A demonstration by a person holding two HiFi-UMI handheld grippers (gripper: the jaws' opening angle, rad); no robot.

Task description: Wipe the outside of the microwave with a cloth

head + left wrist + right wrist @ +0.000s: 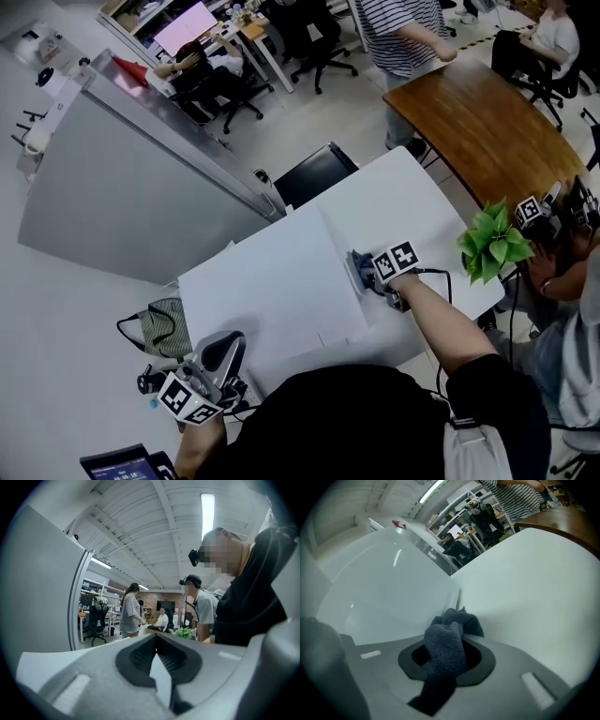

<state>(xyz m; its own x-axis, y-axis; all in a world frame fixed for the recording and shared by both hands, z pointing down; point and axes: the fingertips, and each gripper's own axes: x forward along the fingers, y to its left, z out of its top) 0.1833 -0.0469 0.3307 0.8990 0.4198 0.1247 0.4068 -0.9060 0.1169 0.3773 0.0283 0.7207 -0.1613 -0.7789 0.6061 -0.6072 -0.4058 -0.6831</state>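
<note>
a: entry, right gripper (446, 644). claw state?

b: jaws are closed on a dark grey cloth (361, 269). in the right gripper view the cloth is seen bunched between the pads, with a loose fold spilling out past the tips.

a: cloth position against the task's thing?

b: the cloth is pressed to the right-hand edge of the white microwave (267, 281), at the seam where its casing meets the white table (403, 202). the casing is seen as a glossy white face to the left of the cloth in the right gripper view. which panel of the casing is touched cannot be told.

a: left gripper (156, 637)?

b: it is held low at the near left corner of the microwave, apart from the casing. its jaws are drawn together at the tips and nothing is held between them. it is pointed upward across the room.

a: surroundings to be logged?

b: a green plant (492, 244) is noted at the right end of the white table, and a brown wooden table (487, 122) beyond it. a grey partition (122, 187) stands behind the microwave, with a black chair (314, 173) at its end. a grey-green bag (164, 323) lies on the floor just left of the microwave. a person in a striped shirt (403, 33) is seen by the wooden table.
</note>
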